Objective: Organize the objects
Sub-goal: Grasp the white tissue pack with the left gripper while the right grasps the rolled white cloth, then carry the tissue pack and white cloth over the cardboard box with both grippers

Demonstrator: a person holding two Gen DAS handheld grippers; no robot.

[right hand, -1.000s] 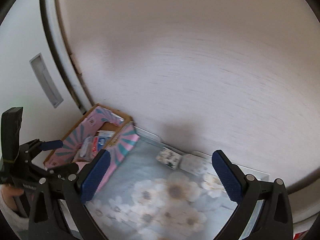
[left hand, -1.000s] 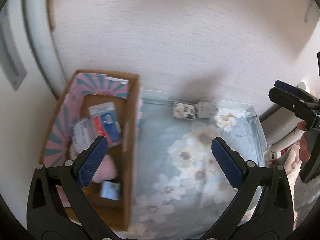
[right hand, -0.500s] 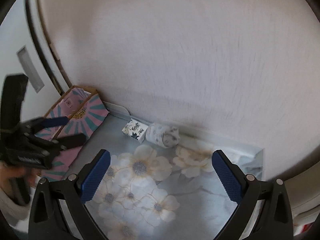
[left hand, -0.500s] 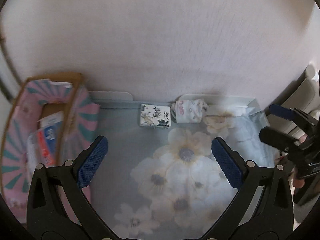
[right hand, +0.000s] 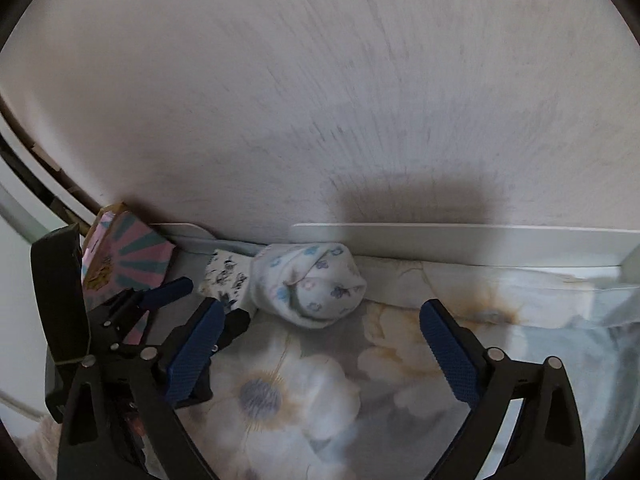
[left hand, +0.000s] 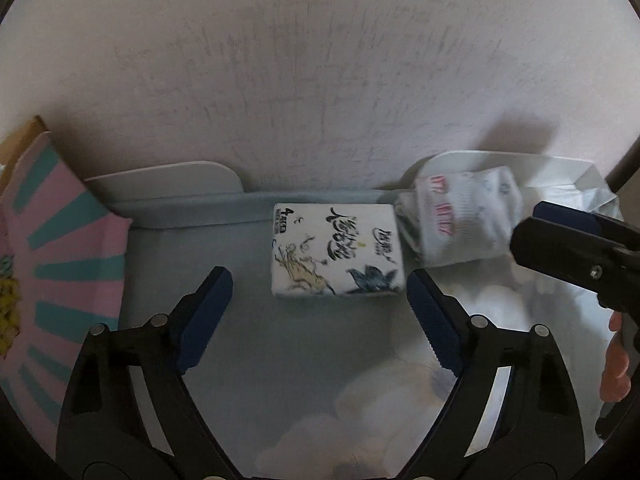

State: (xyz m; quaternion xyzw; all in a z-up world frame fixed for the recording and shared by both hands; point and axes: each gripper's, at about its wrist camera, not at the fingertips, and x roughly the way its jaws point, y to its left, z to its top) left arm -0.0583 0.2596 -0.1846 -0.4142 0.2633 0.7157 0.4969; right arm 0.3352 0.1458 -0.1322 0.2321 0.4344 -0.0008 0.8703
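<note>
Closing in with nothing yet between its jaws, the left gripper [left hand: 320, 304] frames a white rectangular printed tissue pack [left hand: 336, 250] at centre; the right gripper [right hand: 320, 344], also narrowing, stands empty below a rolled white patterned sock [right hand: 310, 288] on the floral sheet [right hand: 280, 400].

A pale textured wall [left hand: 320, 72] is seen filling the upper part of both views. Along its foot a low white rim [right hand: 460, 240] is run, w/ a rounded white tab [left hand: 168, 184] at the left end. The surface below is covered by a grey-blue cloth w/ big pale flowers [right hand: 280, 392], blurred toward the near edge. At far left of the right wrist view, a white panel w/ a dark curved edge [right hand: 16, 184] is seen; what it belongs to can't be told.
</note>
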